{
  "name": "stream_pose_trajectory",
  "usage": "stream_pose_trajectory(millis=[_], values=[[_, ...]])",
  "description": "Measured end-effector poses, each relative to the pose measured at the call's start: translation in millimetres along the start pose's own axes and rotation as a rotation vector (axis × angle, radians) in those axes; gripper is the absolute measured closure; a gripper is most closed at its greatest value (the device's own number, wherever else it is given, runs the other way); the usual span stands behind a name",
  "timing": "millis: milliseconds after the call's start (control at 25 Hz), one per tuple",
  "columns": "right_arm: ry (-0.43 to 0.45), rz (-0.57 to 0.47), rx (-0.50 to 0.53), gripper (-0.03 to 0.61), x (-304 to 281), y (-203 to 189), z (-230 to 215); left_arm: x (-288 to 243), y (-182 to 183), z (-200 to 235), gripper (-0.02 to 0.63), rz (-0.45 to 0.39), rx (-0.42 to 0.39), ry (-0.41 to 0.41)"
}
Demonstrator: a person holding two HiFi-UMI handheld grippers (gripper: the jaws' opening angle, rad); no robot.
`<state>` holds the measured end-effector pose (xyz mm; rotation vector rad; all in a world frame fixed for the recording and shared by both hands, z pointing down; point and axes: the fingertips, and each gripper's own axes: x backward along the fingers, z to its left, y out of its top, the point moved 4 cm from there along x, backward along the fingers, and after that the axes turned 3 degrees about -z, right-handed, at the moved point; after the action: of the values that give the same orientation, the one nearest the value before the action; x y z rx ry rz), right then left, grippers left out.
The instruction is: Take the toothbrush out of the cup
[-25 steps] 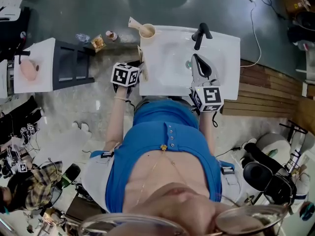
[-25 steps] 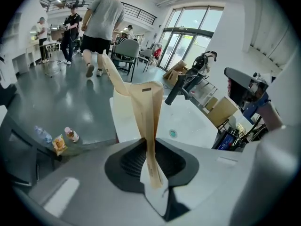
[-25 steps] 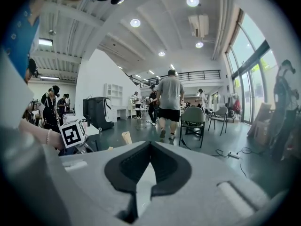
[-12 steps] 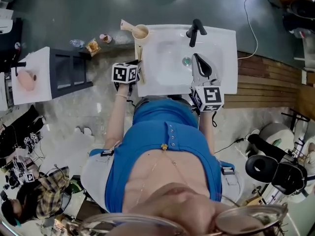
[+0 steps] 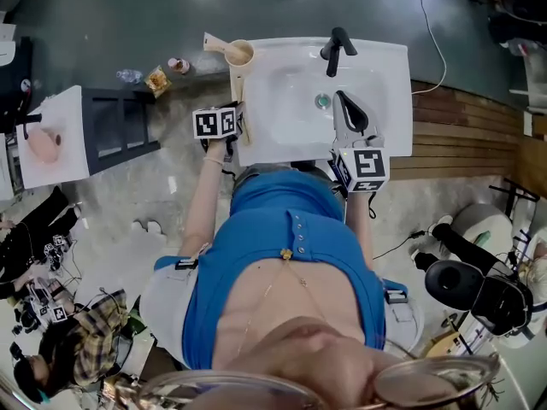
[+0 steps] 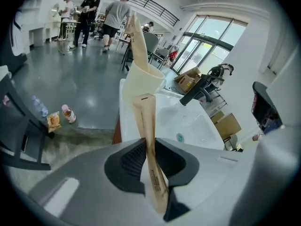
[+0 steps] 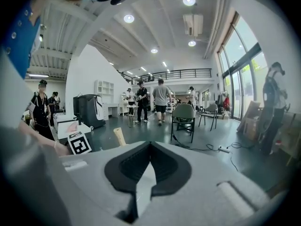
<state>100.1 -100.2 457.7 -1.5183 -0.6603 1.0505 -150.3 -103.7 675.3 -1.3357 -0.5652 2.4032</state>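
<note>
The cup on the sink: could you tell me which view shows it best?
The left gripper view: the cup stands close, side-on, a wrapped toothbrush rising from it, though a beige strip in front covers part. The head view shows it small, from above. The right gripper view shows no cup.

sink [image 5: 389,75] sitting white, black faucet [image 5: 336,51] rising at its back | bottle [image 6: 68,113], snack packet [image 6: 53,121] lying on floor [image 6: 70,84] | people [image 6: 114,13] standing beyond
</note>
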Motion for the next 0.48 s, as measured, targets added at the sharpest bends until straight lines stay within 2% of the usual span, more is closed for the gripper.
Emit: stream_pose_trajectory(millis=[480], values=[[-0.011, 0.010, -0.004, 0.576, -1, -2, -1, -16, -4, 3, 0.529, -0.007, 0.000, 0.051]])
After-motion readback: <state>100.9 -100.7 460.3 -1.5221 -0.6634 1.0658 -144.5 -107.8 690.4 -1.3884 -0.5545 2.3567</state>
